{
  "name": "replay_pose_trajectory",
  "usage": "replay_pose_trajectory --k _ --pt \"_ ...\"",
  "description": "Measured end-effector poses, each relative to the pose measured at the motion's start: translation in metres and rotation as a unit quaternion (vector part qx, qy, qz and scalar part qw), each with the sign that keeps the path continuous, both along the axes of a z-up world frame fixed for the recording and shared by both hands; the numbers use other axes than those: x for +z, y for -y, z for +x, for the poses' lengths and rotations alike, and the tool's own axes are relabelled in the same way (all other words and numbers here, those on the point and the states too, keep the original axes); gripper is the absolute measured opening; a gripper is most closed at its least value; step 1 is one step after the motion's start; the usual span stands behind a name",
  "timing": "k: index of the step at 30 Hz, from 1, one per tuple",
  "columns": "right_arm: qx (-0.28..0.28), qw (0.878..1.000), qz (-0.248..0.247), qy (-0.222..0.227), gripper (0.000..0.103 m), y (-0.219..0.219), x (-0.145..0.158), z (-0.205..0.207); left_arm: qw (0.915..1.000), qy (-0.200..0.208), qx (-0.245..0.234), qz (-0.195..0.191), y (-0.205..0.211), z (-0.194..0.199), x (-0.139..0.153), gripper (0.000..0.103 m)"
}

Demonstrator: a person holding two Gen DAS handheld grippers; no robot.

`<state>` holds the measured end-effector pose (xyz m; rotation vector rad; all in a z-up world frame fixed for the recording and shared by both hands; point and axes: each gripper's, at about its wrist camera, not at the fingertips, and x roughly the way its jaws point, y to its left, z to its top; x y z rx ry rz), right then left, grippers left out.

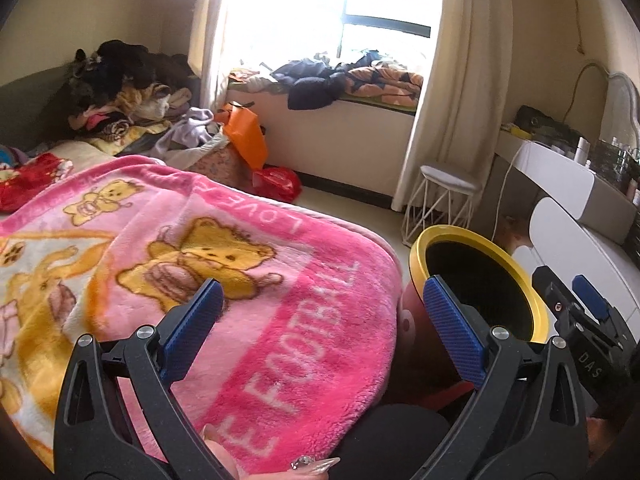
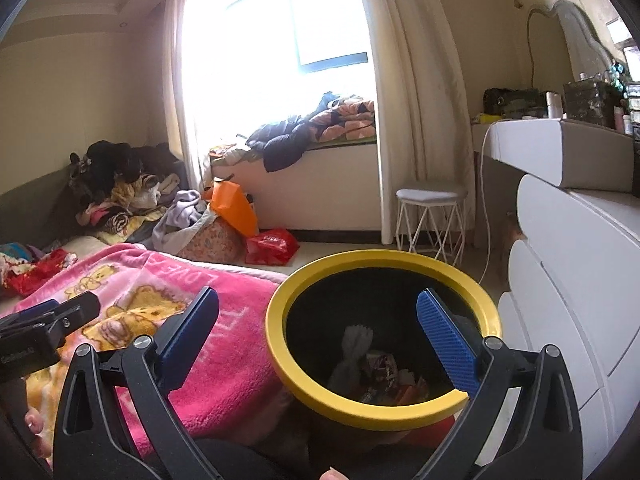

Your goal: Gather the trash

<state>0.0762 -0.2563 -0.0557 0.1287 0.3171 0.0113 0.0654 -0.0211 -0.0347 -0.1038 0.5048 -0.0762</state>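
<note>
A trash bin with a yellow rim (image 2: 280,344) and a black liner stands beside the bed; it also shows in the left wrist view (image 1: 416,264). Crumpled white tissue (image 2: 354,346) and several wrappers (image 2: 384,368) lie at its bottom. My right gripper (image 2: 320,320) is open and empty, held over the bin's mouth. My left gripper (image 1: 324,316) is open and empty, over the edge of the pink bear blanket (image 1: 200,248), left of the bin. The right gripper's body (image 1: 588,320) shows at the right of the left wrist view.
The pink blanket (image 2: 224,320) covers the bed at left. White drawers (image 2: 568,280) stand right of the bin. A white stool (image 2: 432,216), orange bag (image 2: 236,204) and red bag (image 2: 272,246) sit on the floor by the window bench. Clothes pile (image 2: 120,184) at the bed's far end.
</note>
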Motion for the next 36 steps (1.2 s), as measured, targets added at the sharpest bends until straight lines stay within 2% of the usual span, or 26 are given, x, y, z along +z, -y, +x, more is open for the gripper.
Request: replay_pose_trajectory --k 36 --pt "-0.001 1.000 -0.003 0.005 0.097 -0.0024 -0.0052 -0.0013 0.9999 0.012 -0.003 0.000 0.0001 -0.0036 0.0044 0.092"
